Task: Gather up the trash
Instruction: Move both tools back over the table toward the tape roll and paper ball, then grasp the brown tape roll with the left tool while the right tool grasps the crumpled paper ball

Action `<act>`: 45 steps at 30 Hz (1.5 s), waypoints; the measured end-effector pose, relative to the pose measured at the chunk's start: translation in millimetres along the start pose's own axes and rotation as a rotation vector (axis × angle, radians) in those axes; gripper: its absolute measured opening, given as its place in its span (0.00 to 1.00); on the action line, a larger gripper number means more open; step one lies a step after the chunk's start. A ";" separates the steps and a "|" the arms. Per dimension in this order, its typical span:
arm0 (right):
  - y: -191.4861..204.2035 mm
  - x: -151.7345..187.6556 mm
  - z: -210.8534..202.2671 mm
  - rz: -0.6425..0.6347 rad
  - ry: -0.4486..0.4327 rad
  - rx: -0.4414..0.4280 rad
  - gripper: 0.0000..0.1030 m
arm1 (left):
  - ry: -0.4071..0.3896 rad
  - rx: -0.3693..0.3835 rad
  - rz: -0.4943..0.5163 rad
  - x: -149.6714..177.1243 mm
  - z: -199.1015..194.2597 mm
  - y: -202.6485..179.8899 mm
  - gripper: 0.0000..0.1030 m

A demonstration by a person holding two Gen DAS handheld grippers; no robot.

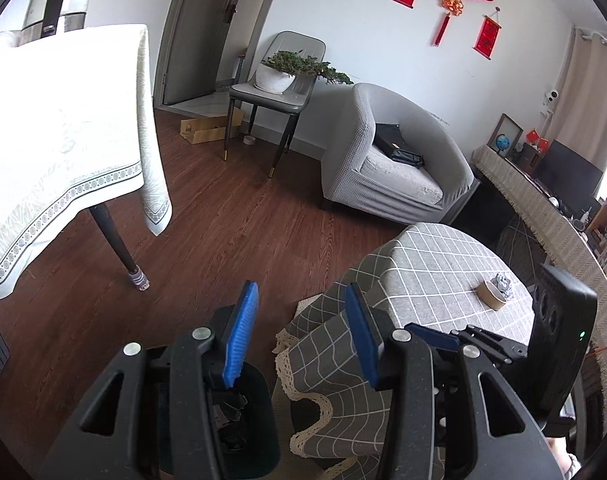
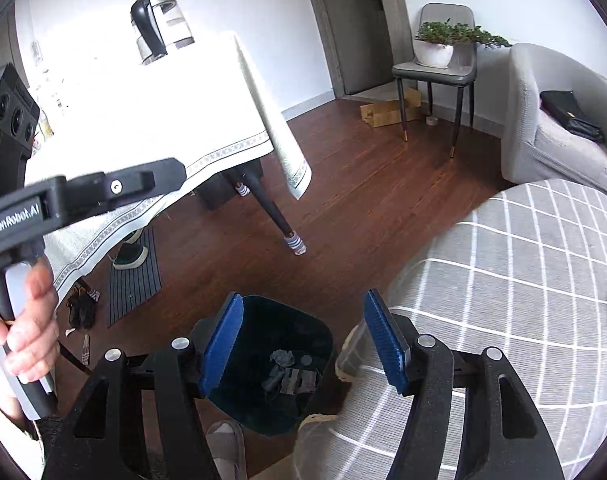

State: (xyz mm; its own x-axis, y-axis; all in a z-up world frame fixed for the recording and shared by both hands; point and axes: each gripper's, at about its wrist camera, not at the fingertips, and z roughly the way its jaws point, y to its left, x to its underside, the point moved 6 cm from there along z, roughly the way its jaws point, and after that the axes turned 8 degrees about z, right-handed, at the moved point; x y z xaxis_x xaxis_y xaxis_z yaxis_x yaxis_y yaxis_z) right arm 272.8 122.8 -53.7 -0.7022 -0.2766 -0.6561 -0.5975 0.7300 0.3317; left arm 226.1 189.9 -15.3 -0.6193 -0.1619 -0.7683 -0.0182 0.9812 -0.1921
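The checked grey surface [image 1: 443,264] stands right beside the dark bin [image 2: 275,364], whose open mouth faces upward, apparently so trash drops straight in; crumpled scraps [image 2: 283,372] already lie inside. Both the left tongs [image 1: 299,340] and right tongs [image 2: 307,344] gape wide and empty above it. A crumpled wad [image 1: 502,283] remains by a tape roll [image 1: 490,295] on the surface, with no clear long axis.
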 end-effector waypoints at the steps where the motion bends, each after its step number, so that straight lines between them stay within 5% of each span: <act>1: -7.0 -2.3 -7.1 0.012 -0.013 0.005 0.62 | 0.003 0.002 0.010 -1.0 3.8 -6.9 0.46; 11: -80.3 -8.9 -69.6 0.117 -0.116 0.052 0.64 | 0.019 0.019 0.103 3.0 28.9 -72.4 0.48; 16: -113.5 -1.6 -94.4 0.153 -0.147 0.103 0.65 | 0.016 0.015 0.157 2.5 39.0 -101.9 0.59; 30: -235.5 7.1 -155.0 0.332 -0.232 0.277 0.71 | 0.069 0.193 0.444 17.1 77.8 -227.1 0.89; 40: -291.4 1.4 -169.3 0.483 -0.272 0.219 0.71 | 0.110 0.202 0.732 19.0 122.2 -306.0 0.90; 45: -301.8 9.7 -175.2 0.515 -0.267 0.203 0.72 | 0.157 0.226 0.769 24.9 157.1 -326.8 0.90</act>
State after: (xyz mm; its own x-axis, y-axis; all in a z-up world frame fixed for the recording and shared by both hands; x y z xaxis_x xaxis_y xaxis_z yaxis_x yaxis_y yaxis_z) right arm 378.4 -209.7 -41.4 -0.7442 0.2905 -0.6014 -0.1031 0.8397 0.5331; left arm 339.9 -151.2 -67.6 -0.4972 0.5809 -0.6445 0.6047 0.7647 0.2227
